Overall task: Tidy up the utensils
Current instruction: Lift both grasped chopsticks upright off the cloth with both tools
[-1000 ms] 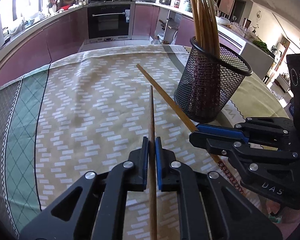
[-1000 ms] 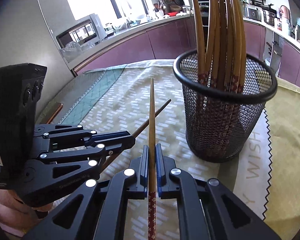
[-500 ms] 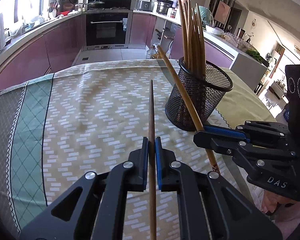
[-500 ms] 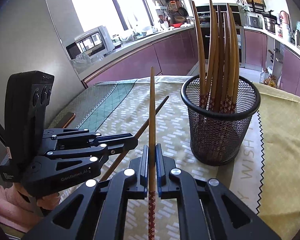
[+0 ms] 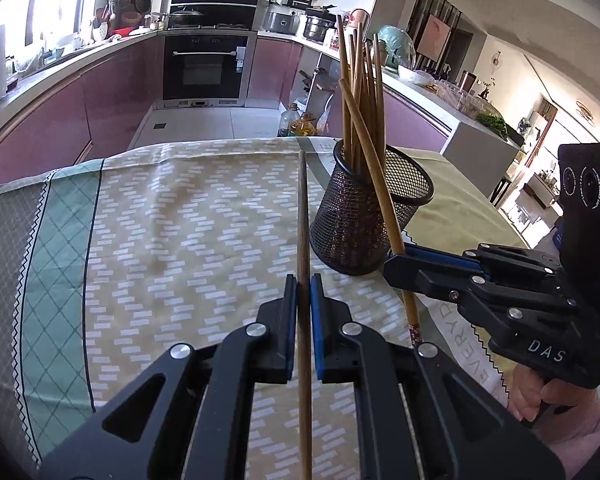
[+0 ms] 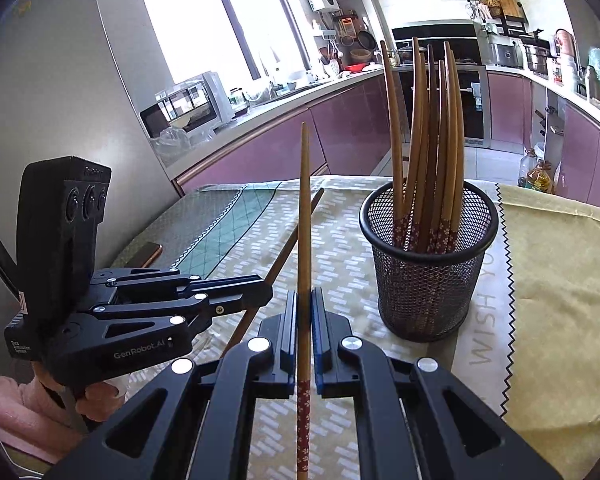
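You are at the carrying step: your left tool pinches one chopstick, your right tool pinches another chopstick. The mesh holder stands ahead, to the right of both tools. Next, tip each chopstick upright over its rim.

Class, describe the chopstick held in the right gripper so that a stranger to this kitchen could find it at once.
Start at the table's patterned cloth and find the black mesh cup full of chopsticks. Just left of it, the right gripper is shut on one chopstick. Unlike those standing in the cup, it is clamped in mid-air, and its flowered red end points back towards the camera.
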